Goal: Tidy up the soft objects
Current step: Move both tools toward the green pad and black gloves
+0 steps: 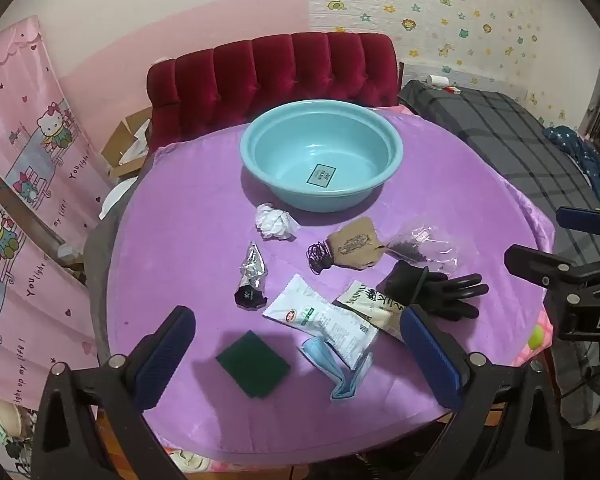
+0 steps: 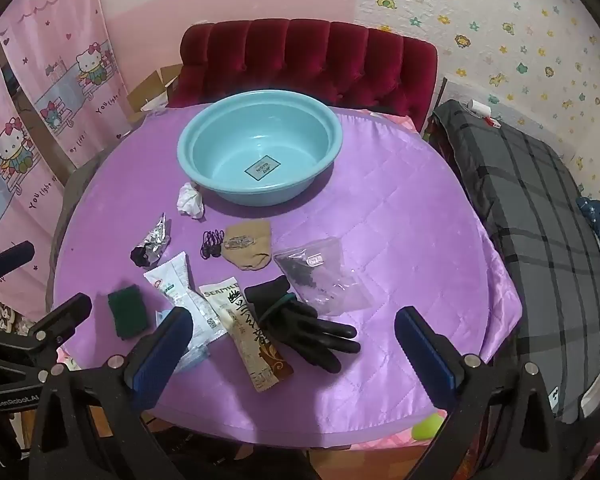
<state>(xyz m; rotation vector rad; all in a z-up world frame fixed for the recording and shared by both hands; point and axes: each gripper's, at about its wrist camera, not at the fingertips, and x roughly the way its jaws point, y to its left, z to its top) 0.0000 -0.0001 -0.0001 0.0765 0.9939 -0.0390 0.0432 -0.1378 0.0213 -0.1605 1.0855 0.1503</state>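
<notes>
Nothing done yet; basin point(image 1: 321, 155) empty; glove point(image 2: 300, 316), sponge point(image 1: 253, 363), mask point(image 1: 336, 364), wrappers etc all on cloth point(image 2: 400, 240); L gripper point(image 1: 296, 356) & R gripper point(image 2: 294, 356) both spread wide, holding nothing.

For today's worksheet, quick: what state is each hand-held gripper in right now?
Left hand-held gripper: open, holding nothing.
Right hand-held gripper: open, holding nothing.

The right tool point(image 2: 294, 330) hangs wide open above the black glove point(image 2: 300, 316), holding nothing.
</notes>
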